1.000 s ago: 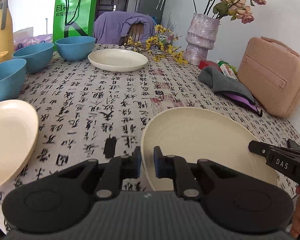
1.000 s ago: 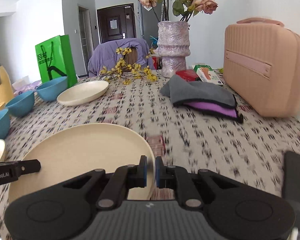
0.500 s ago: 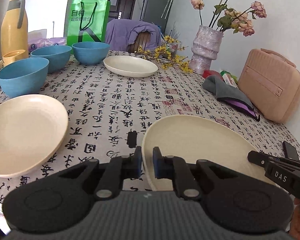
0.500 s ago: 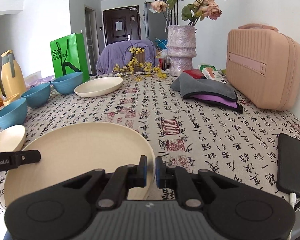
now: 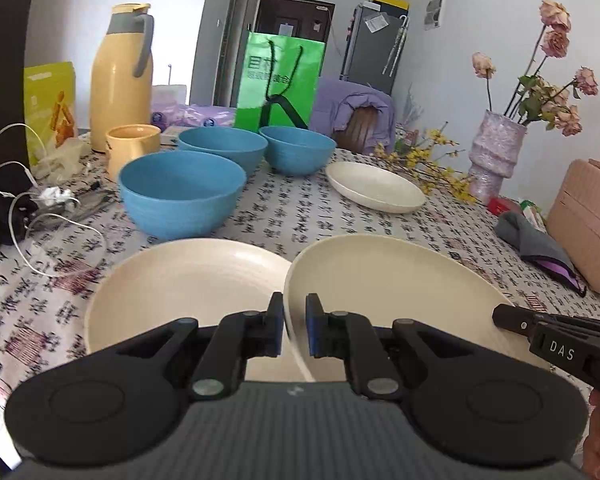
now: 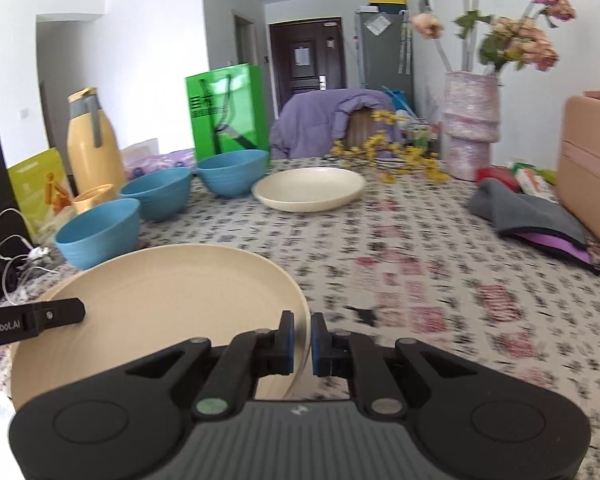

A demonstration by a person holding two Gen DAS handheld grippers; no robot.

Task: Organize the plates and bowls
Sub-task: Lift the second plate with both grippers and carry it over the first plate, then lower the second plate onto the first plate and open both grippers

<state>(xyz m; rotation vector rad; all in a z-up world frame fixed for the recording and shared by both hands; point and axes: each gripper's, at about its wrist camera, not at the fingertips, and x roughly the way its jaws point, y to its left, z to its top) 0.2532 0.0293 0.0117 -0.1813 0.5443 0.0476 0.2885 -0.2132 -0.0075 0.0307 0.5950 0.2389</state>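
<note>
Between both clenched claws, left claw and right claw pinch one cream plate by opposite rims, risking clipping the second plate just left.

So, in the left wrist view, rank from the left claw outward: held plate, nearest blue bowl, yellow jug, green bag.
1. Held plate, clamped at its rim in the left claw.
2. Nearest blue bowl, ahead left.
3. Yellow jug, far left.
4. Green bag, beyond the table's far edge.
</note>
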